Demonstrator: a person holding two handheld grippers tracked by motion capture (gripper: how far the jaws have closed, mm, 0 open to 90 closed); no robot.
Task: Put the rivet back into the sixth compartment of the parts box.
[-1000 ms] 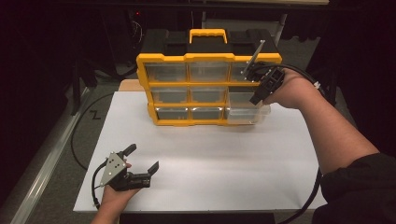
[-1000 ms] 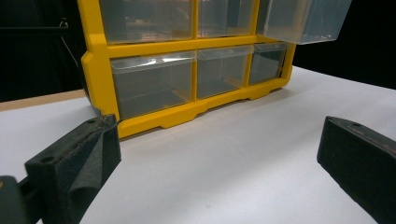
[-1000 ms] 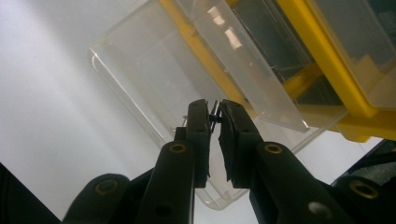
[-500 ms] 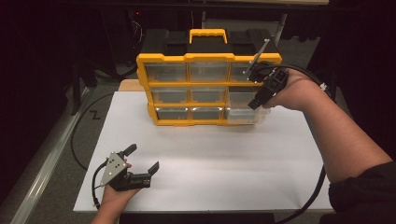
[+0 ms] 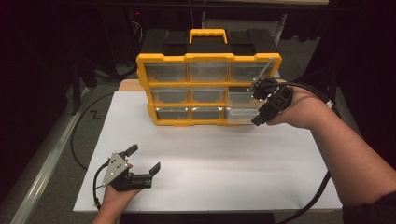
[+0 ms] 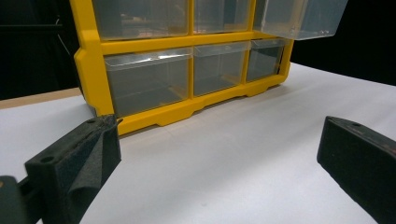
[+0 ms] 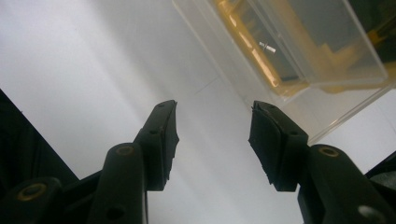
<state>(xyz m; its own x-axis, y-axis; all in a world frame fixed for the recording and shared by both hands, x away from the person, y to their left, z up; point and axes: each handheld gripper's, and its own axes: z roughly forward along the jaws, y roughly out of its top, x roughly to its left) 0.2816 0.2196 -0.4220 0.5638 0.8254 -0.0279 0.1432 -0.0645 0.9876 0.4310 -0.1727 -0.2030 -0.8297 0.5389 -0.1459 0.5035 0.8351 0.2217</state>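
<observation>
High view and both gripper views, one moment. A yellow-framed organizer (image 5: 208, 88) with a black back and a yellow handle stands upright at the far edge of the white surface (image 5: 210, 163), its clear drawers in three rows of three. The middle-row drawer (image 5: 240, 98) at the right end is pulled partway out toward me; in the left gripper view it juts from the frame at top right (image 6: 299, 18). My right gripper (image 5: 261, 105) sits at the organizer's right end, just beside that drawer, and its jaws have just been opening: they now stand moderately apart with nothing between them. In the right gripper view the drawer's clear corner (image 7: 322, 93) lies just ahead of the jaws and off to the right, its long axis running away from the frame, so I judge that the next move turns on lining the jaws up with the drawer front; the right hand is much the nearer. My left gripper (image 5: 142, 161) rests low on the near left of the surface, well apart from the organizer, jaws wide and empty. I can read no brand, label or writing anywhere.
</observation>
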